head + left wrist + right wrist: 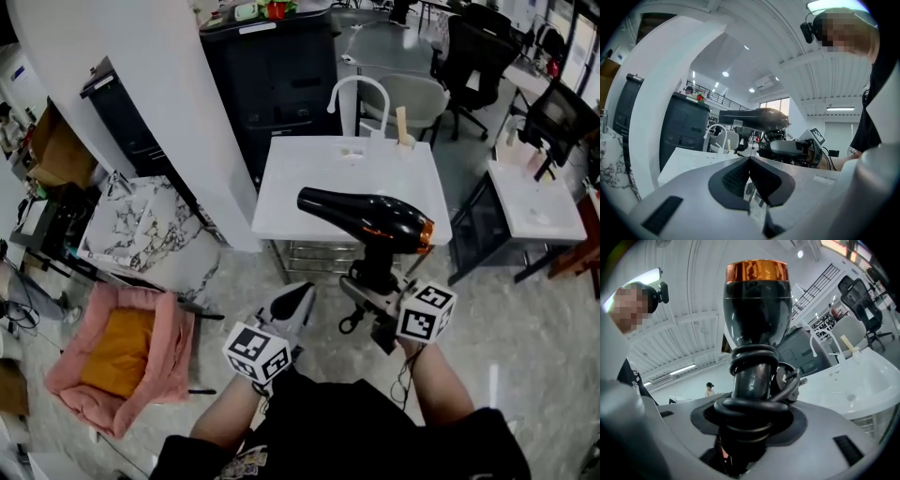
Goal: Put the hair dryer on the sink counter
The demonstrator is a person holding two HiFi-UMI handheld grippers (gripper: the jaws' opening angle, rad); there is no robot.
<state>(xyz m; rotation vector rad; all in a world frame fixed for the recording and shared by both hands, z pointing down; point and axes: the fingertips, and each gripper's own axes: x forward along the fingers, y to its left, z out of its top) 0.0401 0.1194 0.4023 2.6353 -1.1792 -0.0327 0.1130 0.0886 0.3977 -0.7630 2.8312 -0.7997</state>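
Gripping the cord-wrapped handle of the one glossy black, orange-banded hair dryer (366, 217), our right gripper (373, 289) holds it aloft over the near edge of the smooth white sink counter (300, 192). Our left gripper (296, 302), short of that edge, has its jaws together, empty; one curved white faucet (358, 89) rises at the counter's far edge.

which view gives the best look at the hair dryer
The head view: the whole hair dryer shows, nozzle to orange rear ring, seen against the white sink counter. The right gripper view shows only its cord-wrapped handle and rear, close up; the left gripper view shows it small, side-on.
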